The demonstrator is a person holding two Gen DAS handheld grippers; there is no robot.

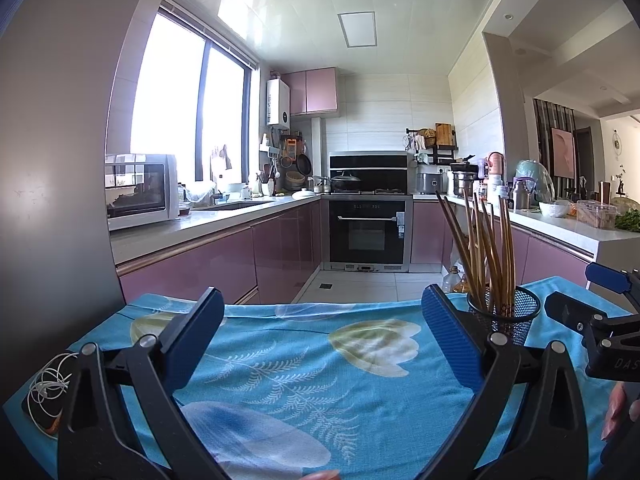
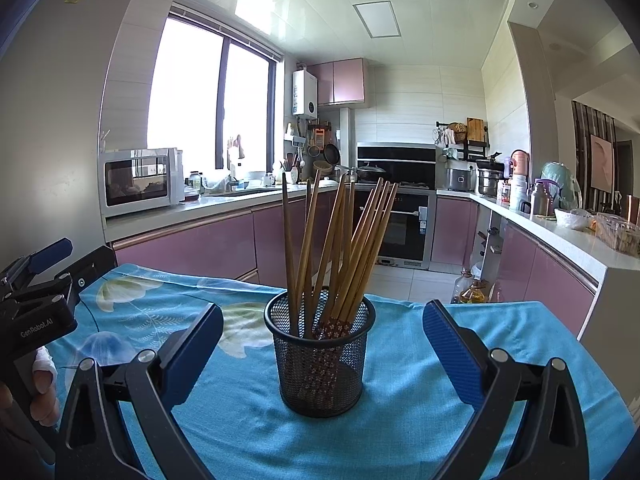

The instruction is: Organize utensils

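R claw (image 2: 322, 344) gaped empty, framing mesh cup (image 2: 320, 364); chopsticks (image 2: 340, 248) stood inside, upright for reach. L claw (image 1: 322, 336) also wide, over cloth (image 1: 320, 380).

The table under the blue floral cloth (image 2: 400, 432) carries little, so most of its surface is open to a gripper. One obstacle stands in the middle toward the far edge: a black wire-mesh cup (image 2: 320, 364) with brown wooden chopsticks (image 2: 340, 248) fanning upward and outward, so the space above it is barred by splayed tips. The cloth on either side of the cup is bare, as is the whole near-left stretch. At the near-left corner lies a coil of thin white cord (image 1: 50, 388) on something dark, perhaps a small device. Beyond the far edge the floor is open.
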